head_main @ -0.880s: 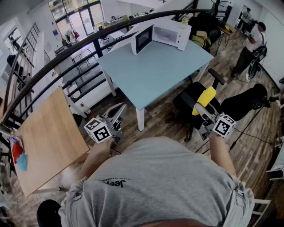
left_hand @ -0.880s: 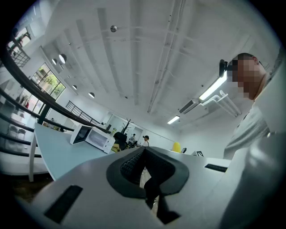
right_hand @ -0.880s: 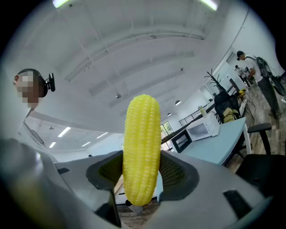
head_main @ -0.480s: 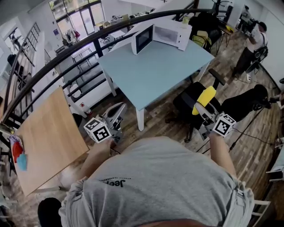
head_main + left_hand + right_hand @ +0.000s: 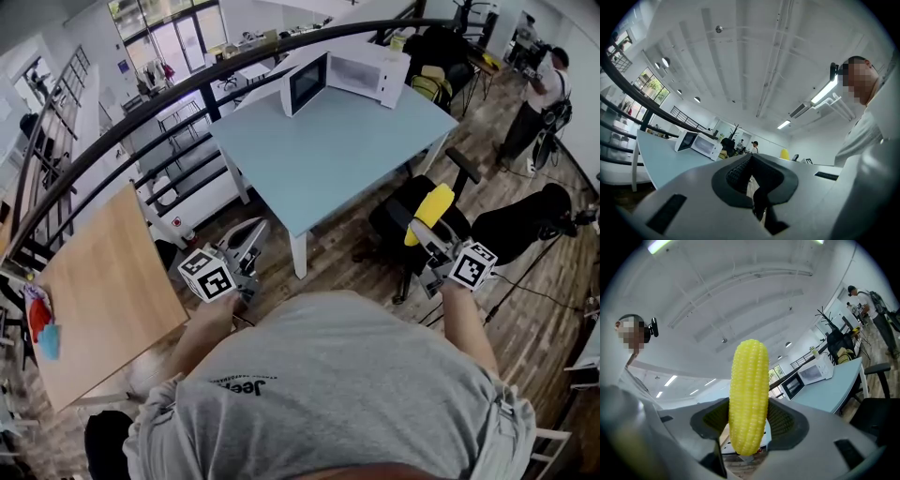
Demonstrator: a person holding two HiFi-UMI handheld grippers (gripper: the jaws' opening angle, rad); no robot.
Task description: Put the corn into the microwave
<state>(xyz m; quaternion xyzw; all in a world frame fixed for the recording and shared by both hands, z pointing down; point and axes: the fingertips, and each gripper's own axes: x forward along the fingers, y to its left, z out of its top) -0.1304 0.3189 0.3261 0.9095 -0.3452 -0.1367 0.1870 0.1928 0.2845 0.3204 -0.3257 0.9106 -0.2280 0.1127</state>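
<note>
Little has changed over the last second — the right gripper (image 5: 424, 228) hangs at the same spot above the wooden floor (image 5: 339, 251), its jaws spread wide yet pressed on the lower half of the corn (image 5: 749, 394), which stands upright between the pads. The left gripper (image 5: 247, 238) is held out beside it, jaws drawn together on nothing. At the far end of the blue table (image 5: 328, 155) sits the microwave (image 5: 367, 73), its door (image 5: 307, 82) already swung open, well apart from the corn. The pickup looks done; the carry seems paused — the approach to the table and the reach into the open cavity remain
</note>
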